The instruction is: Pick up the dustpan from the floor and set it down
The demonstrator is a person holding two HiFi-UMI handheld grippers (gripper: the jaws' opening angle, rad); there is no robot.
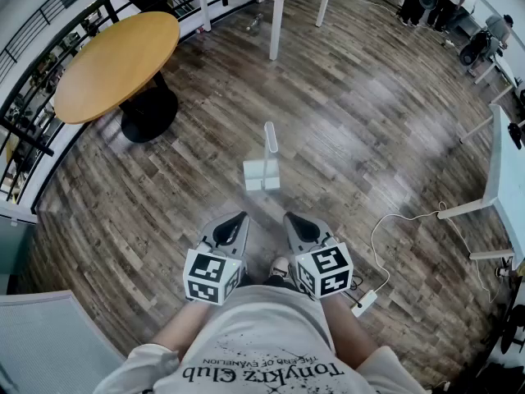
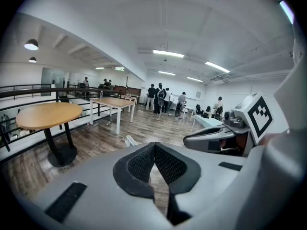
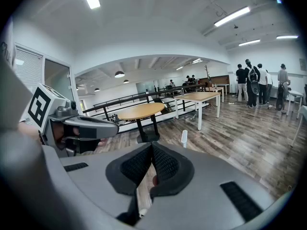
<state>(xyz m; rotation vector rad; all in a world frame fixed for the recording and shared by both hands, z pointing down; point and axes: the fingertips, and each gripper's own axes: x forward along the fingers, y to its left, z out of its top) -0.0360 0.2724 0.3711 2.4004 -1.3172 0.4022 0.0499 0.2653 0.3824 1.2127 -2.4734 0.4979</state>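
Pointing forward and slightly downward, the left gripper (image 1: 232,223) and right gripper (image 1: 299,222) hover side by side near the person's waist, each one's fingers (image 2: 142,164) pressed together on nothing. Ahead, the dustpan (image 1: 262,173) stands on the floor (image 1: 369,121), handle upright.

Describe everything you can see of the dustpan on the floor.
The dustpan is pale white and looks like plastic: a small boxy pan with a long slim handle standing up from it. It rests on the wood floor, out in the open, just ahead of the left gripper and right gripper, which are both shut and short of it. Only the floor touches it.
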